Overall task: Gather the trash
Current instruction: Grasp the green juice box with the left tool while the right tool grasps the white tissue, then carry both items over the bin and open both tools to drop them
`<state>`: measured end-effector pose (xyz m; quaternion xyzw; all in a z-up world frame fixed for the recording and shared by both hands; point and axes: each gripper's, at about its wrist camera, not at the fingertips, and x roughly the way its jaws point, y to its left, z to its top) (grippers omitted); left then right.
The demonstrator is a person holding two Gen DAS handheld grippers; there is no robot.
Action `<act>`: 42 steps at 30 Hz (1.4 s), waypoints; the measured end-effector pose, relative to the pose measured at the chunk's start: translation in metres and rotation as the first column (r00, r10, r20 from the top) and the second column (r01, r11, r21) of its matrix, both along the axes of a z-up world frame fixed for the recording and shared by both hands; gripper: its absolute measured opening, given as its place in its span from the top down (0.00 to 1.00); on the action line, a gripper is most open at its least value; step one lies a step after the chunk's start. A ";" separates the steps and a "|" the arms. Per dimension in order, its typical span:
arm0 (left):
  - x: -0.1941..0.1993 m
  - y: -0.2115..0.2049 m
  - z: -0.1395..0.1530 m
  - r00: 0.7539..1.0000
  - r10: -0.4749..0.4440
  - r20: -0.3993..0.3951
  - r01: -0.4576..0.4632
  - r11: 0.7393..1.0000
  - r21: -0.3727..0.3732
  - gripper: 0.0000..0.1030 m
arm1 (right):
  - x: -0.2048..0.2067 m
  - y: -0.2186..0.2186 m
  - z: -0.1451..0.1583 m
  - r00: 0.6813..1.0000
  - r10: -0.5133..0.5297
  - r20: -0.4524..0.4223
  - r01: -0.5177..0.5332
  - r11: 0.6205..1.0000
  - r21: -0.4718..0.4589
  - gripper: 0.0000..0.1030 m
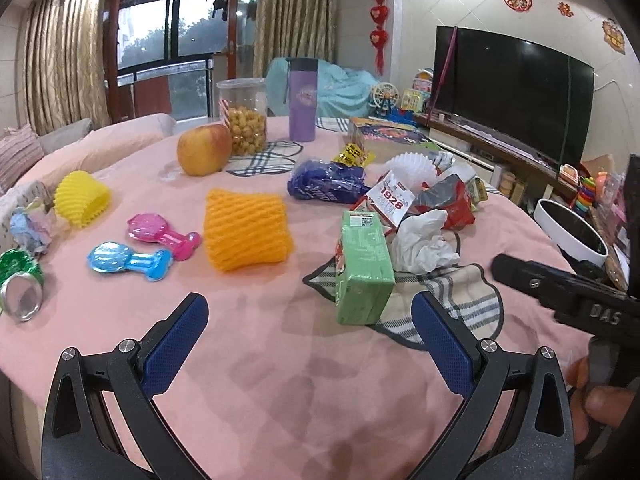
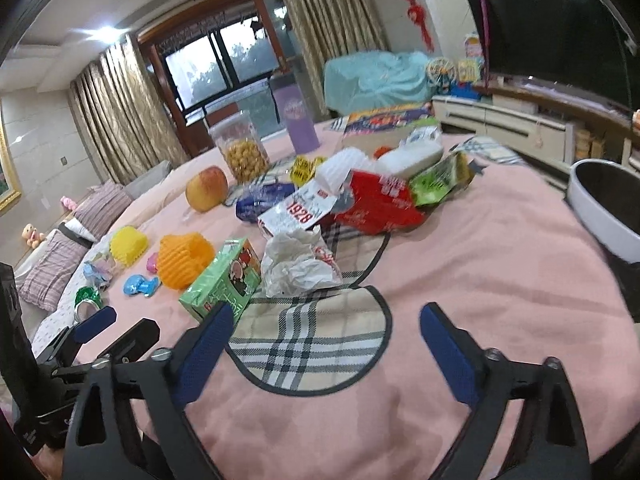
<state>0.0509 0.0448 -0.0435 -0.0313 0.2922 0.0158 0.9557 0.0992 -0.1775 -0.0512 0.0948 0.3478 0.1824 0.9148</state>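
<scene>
1. Living room with gold curtains [image 1: 60, 52], a balcony window and a dark television [image 1: 516, 92] behind; up front, a table under a pink cloth [image 1: 280, 360] strewn with litter.
2. At far left in the left wrist view: a green can [image 1: 20, 280] on its side, a crumpled wrapper [image 1: 30, 228], a yellow foam net [image 1: 82, 198], then two shiny toy-shaped packets, blue [image 1: 128, 260] and pink [image 1: 162, 234].
3. Further right, an orange foam net [image 1: 246, 232], with an apple [image 1: 204, 150], a snack jar [image 1: 244, 116] and a purple tumbler [image 1: 302, 100] behind it.
4. Left gripper [image 1: 310, 328] low over the cloth, jaws spread wide, nothing between the pads.
5. Green drink carton [image 1: 362, 268] lying just ahead of the left gripper, nearer its right-hand finger, not touching it, one end on a plaid mat [image 1: 452, 308].
6. Crumpled white tissue [image 1: 424, 244] touching the carton's right side; behind both, a heap of a blue bag [image 1: 324, 184], a "1928" paper [image 1: 390, 200] and a red wrapper [image 1: 452, 200].
7. Right gripper [image 2: 326, 336] hovering over the plaid mat, jaws well apart and empty; carton just beyond its left-hand finger, tissue straight ahead past the mat's edge.
8. At far right, a white bin [image 2: 600, 204] beside the table edge, well apart from both grippers.
</scene>
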 end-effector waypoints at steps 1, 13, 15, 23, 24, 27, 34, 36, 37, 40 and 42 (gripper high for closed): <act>0.003 -0.001 -0.001 1.000 -0.002 -0.004 0.002 1.000 0.004 0.00 | 0.005 0.001 -0.003 1.000 0.010 -0.013 -0.010 1.000 0.006 0.18; 0.037 -0.006 -0.013 0.996 -0.047 -0.071 0.047 0.999 0.001 0.08 | 0.045 0.012 -0.017 0.994 0.057 -0.097 -0.054 0.998 0.028 0.31; 0.043 -0.005 -0.017 0.994 -0.054 -0.092 0.054 0.999 -0.008 0.14 | 0.053 0.013 -0.021 0.991 0.063 -0.115 -0.059 0.998 0.033 0.33; 0.054 -0.001 -0.028 0.984 -0.109 -0.141 0.098 0.991 -0.087 0.64 | 0.074 0.024 -0.032 0.979 0.117 -0.167 -0.109 0.992 0.057 0.56; 0.054 -0.003 -0.028 0.983 -0.120 -0.140 0.107 0.990 -0.092 0.68 | 0.074 0.024 -0.033 0.978 0.123 -0.169 -0.114 0.992 0.060 0.62; 0.053 -0.010 -0.026 0.983 -0.128 -0.129 0.118 0.990 -0.080 0.70 | 0.071 0.020 -0.030 0.979 0.130 -0.159 -0.120 0.990 0.073 0.68; 0.048 -0.036 -0.014 0.977 -0.188 -0.097 0.181 0.981 -0.073 0.70 | 0.053 -0.011 -0.022 0.986 0.089 -0.143 -0.074 0.992 0.107 0.70; 0.047 -0.048 -0.011 0.972 -0.217 -0.094 0.210 0.975 -0.074 0.70 | 0.046 -0.025 -0.021 0.988 0.067 -0.140 -0.051 0.992 0.114 0.70; 0.046 -0.053 -0.010 0.969 -0.229 -0.093 0.223 0.972 -0.073 0.70 | 0.042 -0.033 -0.020 0.989 0.055 -0.139 -0.039 0.992 0.117 0.70; 0.045 -0.075 -0.008 0.956 -0.277 -0.095 0.272 0.960 -0.064 0.70 | 0.033 -0.052 -0.017 0.991 0.022 -0.132 -0.006 0.993 0.121 0.70; 0.044 -0.091 -0.007 0.946 -0.309 -0.099 0.305 0.951 -0.057 0.70 | 0.025 -0.068 -0.015 0.992 -0.006 -0.128 0.022 0.992 0.126 0.70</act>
